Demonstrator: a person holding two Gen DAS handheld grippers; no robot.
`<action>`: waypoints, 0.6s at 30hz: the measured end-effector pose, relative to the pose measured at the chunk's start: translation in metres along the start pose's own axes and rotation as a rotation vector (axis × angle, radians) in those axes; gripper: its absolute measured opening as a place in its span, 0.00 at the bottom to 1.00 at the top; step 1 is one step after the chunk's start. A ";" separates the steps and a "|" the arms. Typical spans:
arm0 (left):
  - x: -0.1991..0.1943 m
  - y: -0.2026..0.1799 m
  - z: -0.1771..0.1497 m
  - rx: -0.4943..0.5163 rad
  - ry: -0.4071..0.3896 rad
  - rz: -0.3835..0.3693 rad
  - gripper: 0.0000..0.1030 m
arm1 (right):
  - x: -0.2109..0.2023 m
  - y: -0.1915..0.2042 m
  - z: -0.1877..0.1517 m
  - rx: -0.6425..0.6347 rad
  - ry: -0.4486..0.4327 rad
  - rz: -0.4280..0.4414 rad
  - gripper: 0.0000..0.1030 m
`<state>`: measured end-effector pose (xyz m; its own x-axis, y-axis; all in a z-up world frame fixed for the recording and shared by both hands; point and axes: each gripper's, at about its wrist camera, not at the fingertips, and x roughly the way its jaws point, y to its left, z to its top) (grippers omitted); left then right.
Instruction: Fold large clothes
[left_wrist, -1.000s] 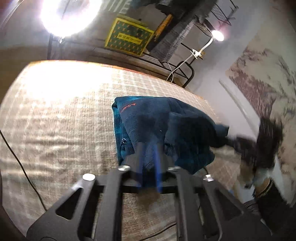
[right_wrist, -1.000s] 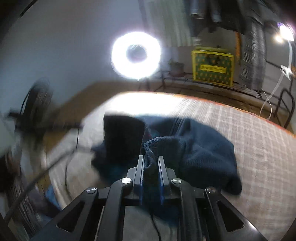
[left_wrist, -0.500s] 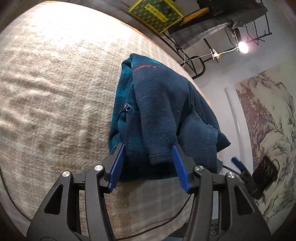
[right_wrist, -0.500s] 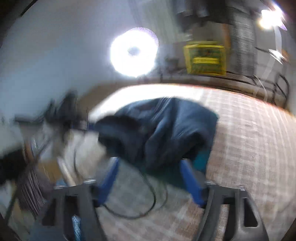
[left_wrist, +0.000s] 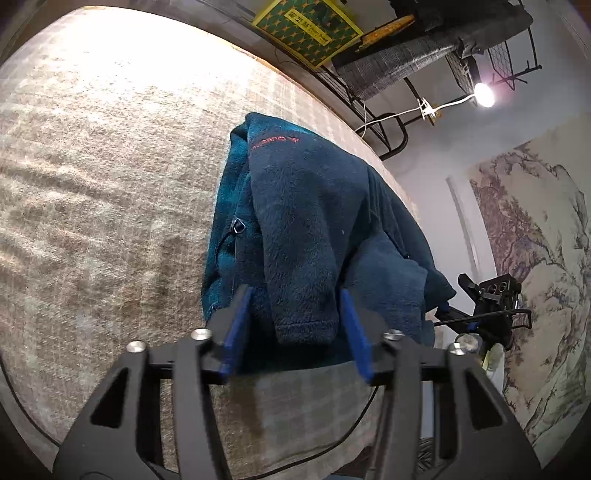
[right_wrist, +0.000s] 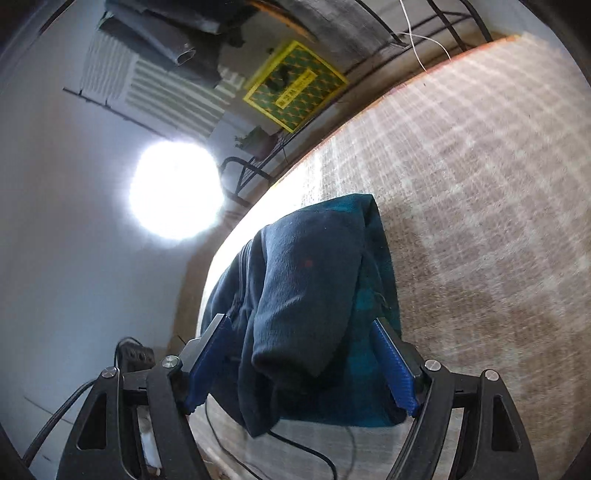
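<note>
A folded dark blue fleece jacket (left_wrist: 306, 236) lies mid-frame on the beige checked bedcover (left_wrist: 103, 177); left gripper (left_wrist: 297, 332) and right gripper (right_wrist: 303, 365) both released, straddling its near edge

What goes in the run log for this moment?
stage: fold laid down | fleece jacket: folded on checked cover, sleeve on top | left claw: open, cuff between pads | right claw: open, straddling jacket

Ring light (right_wrist: 176, 191), landscape mural (left_wrist: 535, 258), metal rack (left_wrist: 491, 48).
</note>
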<state>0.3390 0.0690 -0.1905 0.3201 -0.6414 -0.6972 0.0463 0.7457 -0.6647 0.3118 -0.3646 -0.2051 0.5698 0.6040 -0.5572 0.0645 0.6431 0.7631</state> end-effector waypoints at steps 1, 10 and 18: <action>0.002 0.001 0.001 -0.007 0.010 -0.006 0.49 | 0.003 0.000 0.001 -0.002 0.005 -0.008 0.77; 0.008 -0.011 0.001 0.055 0.016 0.027 0.08 | 0.025 0.006 -0.003 -0.024 0.074 -0.047 0.18; -0.055 -0.022 0.003 0.118 -0.066 -0.048 0.07 | -0.031 0.049 -0.010 -0.162 -0.013 -0.006 0.09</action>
<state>0.3235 0.0882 -0.1366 0.3758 -0.6665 -0.6438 0.1729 0.7330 -0.6579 0.2889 -0.3470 -0.1543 0.5803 0.5945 -0.5566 -0.0647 0.7150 0.6962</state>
